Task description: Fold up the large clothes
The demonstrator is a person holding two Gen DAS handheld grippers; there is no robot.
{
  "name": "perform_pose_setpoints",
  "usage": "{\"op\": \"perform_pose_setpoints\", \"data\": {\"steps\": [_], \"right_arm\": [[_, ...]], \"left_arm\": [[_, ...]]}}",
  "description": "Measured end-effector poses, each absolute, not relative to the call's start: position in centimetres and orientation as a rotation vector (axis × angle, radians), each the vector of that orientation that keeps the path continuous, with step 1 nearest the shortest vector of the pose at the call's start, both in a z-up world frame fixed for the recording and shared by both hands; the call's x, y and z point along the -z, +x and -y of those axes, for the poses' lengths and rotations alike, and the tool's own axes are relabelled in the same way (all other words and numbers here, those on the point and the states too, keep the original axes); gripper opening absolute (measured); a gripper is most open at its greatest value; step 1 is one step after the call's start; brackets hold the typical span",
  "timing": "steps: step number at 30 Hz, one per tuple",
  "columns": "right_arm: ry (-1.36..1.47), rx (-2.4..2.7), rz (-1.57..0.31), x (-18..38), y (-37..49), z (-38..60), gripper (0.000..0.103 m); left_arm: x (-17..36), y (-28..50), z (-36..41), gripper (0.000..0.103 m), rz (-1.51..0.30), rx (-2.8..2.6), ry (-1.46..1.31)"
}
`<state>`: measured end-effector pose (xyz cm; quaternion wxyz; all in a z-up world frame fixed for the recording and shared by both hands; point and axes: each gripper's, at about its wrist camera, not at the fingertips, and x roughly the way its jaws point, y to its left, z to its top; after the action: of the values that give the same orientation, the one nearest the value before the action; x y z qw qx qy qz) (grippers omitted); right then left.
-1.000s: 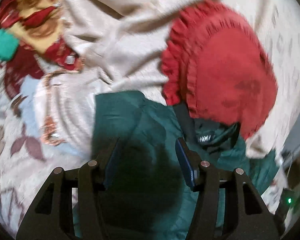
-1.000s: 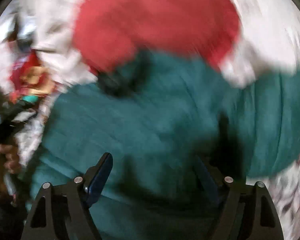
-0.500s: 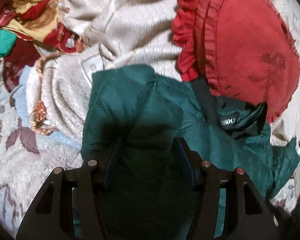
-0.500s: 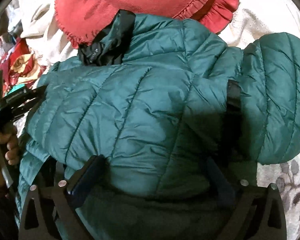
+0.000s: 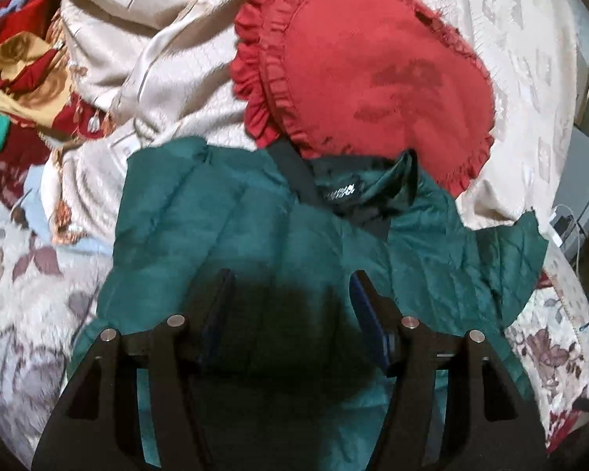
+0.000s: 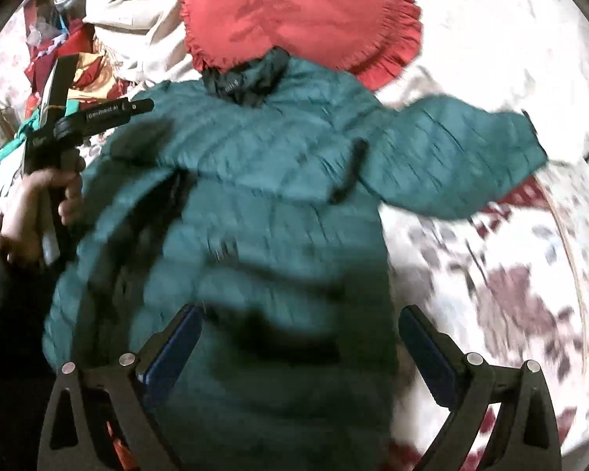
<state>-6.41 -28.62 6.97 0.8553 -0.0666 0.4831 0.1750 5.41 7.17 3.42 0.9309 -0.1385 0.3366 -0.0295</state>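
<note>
Both claws hang apart over the green puffer jacket [image 6: 255,204] on the bed [image 6: 510,274]; right claw [image 6: 298,337] has just widened, left claw [image 5: 290,306] too, nothing pinched. Soft, light, slippery: I'd grab the sleeve [image 6: 463,157] right of the right claw, at its cuff

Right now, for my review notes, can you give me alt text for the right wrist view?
A green puffer jacket lies spread on a floral bedspread, one sleeve stretched right and its collar against a red frilled cushion. The right hand-held gripper hangs open above the jacket. At left, a hand holds the left hand-held gripper.
</note>
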Motion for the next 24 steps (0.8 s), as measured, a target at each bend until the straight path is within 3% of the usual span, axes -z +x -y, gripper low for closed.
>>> {"op": "perform_pose_setpoints", "data": {"steps": [6,24], "right_arm": [[0.030,-0.362,-0.916,-7.2,-9.2,32.0,0.100],[-0.006,-0.463,-1.003,-5.7,-7.8,29.0,0.100]], "left_arm": [[-1.6,5.0,-8.6,0.060,-0.745,0.046,-0.372],[-3.3,4.4,-10.9,0.060,-0.708,0.047,-0.455]]}}
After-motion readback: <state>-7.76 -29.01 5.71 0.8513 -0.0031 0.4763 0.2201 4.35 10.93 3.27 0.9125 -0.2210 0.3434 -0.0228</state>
